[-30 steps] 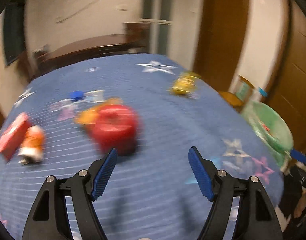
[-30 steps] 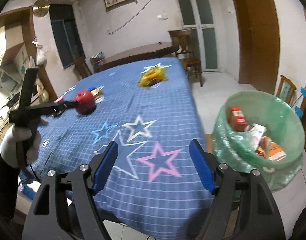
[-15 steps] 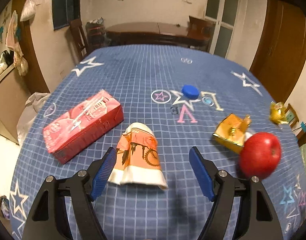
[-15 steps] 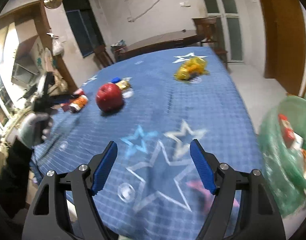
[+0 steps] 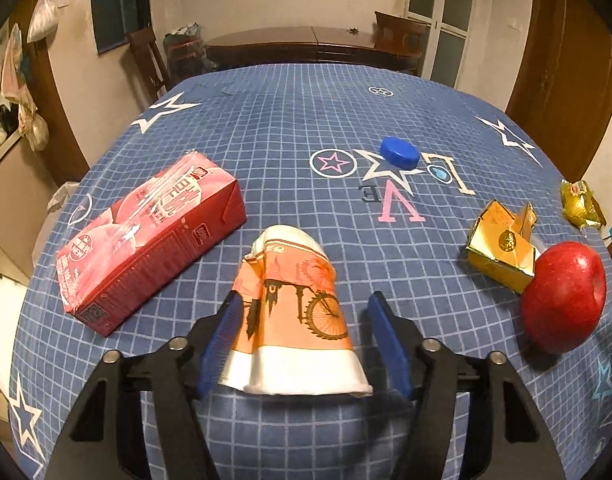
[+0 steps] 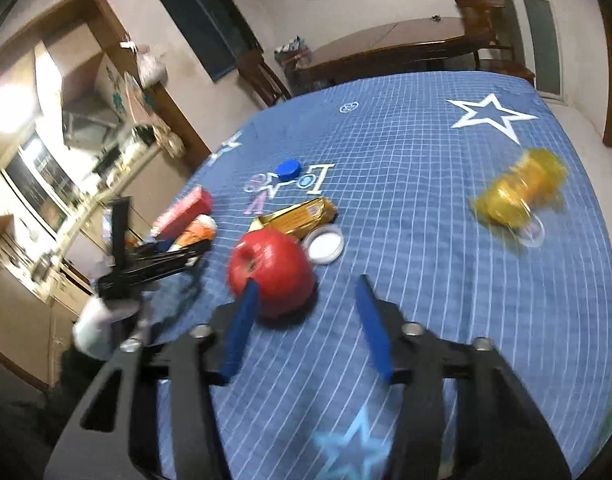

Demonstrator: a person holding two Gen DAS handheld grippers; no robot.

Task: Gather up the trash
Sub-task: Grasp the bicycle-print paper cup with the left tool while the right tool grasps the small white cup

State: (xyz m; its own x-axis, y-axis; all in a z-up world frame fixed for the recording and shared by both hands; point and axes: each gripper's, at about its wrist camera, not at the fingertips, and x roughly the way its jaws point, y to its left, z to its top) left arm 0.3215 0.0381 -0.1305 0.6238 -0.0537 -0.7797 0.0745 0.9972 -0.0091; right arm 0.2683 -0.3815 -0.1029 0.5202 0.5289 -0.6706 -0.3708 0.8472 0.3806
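Paper cup [image 5: 291,308] lies crushed flat on the blue tablecloth [image 5: 289,120], long axis running away from us, wide white rim nearest, narrow base pointing toward the far edge. We hold the left gripper [image 5: 303,344] with jaws apart, one blue finger on each side of the cup. Left of the cup sits the red carton [image 5: 149,236], angled; right of it, the apple [image 5: 564,296]. Our right gripper [image 6: 308,330] is spread open just before the apple.
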